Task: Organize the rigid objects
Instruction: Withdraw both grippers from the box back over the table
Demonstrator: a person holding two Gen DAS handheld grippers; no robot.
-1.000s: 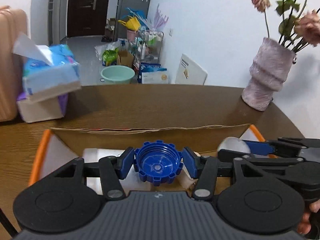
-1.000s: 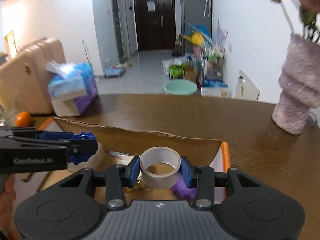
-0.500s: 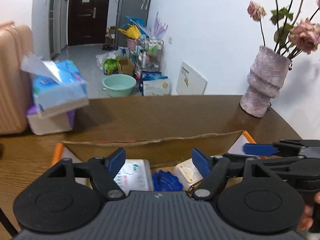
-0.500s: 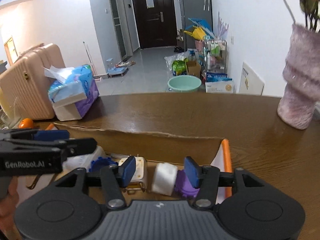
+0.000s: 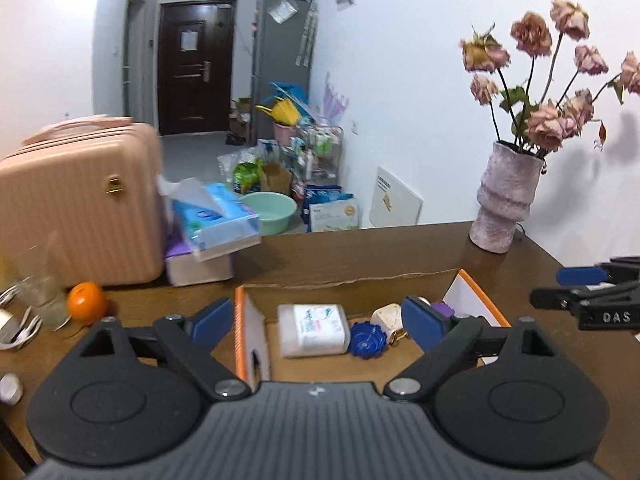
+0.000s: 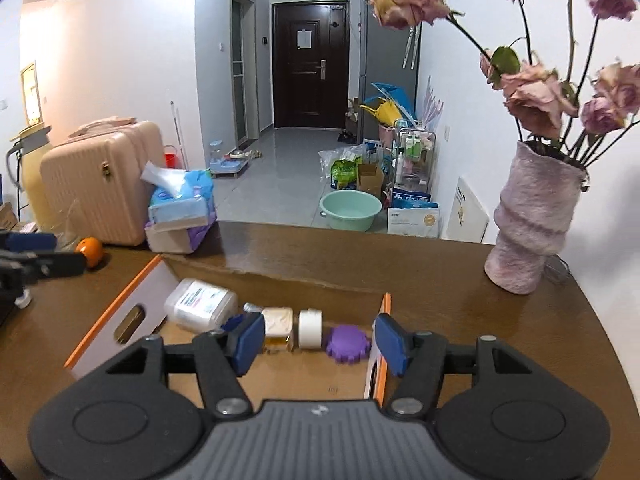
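Observation:
An orange-edged cardboard box [image 5: 239,320] [image 6: 116,308] sits on the brown table. Inside lie a clear plastic bottle [image 5: 313,330] [image 6: 199,304], a blue cap [image 5: 367,339], a white jar [image 5: 386,314] [image 6: 277,322], a white tape roll [image 6: 310,328] and a purple cap [image 6: 347,343] [image 5: 442,307]. My left gripper [image 5: 318,318] is open and empty, raised above the box. My right gripper [image 6: 314,342] is open and empty above the box's near right side. Each gripper's tip shows at the other view's edge.
A pink vase of dried roses [image 5: 505,200] [image 6: 534,220] stands at the table's back right. Stacked tissue packs [image 5: 210,236] [image 6: 180,216], an orange [image 5: 86,302] [image 6: 90,251], a glass [image 5: 38,288] and a pink suitcase [image 5: 76,200] are at the left.
Both grippers opened, dropping the blue cap and the tape roll into the box. Both then rose and pulled back, jaws wider.

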